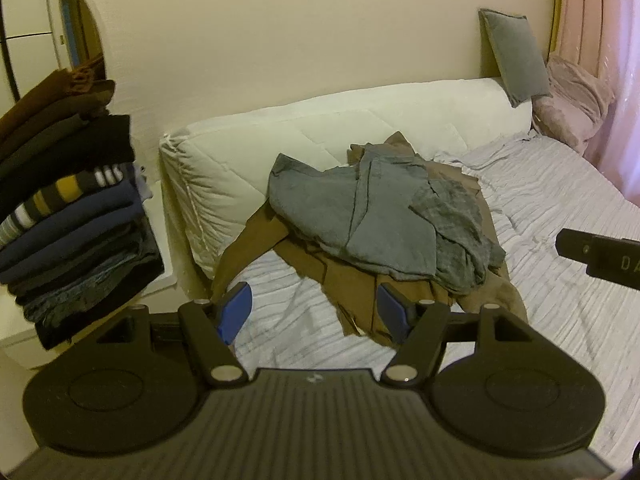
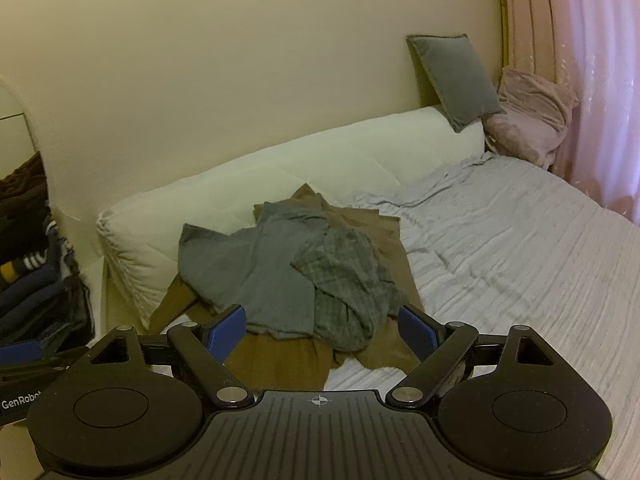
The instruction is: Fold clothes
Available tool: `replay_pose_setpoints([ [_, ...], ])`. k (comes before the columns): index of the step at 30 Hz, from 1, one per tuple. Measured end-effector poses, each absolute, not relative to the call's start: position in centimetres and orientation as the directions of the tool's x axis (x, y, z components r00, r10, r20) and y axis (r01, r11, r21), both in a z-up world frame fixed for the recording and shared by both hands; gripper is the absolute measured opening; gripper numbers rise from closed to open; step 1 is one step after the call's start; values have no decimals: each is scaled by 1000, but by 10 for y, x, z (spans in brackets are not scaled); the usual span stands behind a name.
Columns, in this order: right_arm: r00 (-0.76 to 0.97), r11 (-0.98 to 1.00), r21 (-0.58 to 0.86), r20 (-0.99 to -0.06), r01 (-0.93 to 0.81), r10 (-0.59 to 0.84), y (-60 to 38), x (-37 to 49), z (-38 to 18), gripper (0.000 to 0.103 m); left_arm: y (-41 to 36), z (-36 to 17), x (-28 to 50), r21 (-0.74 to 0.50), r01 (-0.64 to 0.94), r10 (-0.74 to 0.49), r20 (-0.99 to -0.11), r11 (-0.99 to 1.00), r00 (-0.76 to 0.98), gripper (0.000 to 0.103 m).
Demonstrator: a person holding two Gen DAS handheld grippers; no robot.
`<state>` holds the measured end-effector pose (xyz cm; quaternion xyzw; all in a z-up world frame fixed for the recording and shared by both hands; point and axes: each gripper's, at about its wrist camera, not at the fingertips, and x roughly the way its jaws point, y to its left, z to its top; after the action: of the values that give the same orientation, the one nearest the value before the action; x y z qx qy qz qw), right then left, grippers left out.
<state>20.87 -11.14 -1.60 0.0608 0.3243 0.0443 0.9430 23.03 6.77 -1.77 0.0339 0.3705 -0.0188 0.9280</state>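
A heap of clothes (image 1: pixel 376 224), grey pieces over a brown one, lies mid-frame on the bed (image 1: pixel 552 280), just ahead of both tongs. The left tongs (image 1: pixel 314 312) and right tongs (image 2: pixel 320 330) gape wide, holding nothing, above the heap's near edge. At far left stands a folded stack (image 1: pixel 68 204).
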Motion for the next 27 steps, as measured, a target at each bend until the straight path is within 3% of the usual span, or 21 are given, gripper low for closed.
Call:
replay_pose_setpoints([
  [27, 708, 992, 124, -703, 37, 62, -85, 350, -68, 86, 73, -64, 390, 41, 138, -59, -760, 990, 647, 66],
])
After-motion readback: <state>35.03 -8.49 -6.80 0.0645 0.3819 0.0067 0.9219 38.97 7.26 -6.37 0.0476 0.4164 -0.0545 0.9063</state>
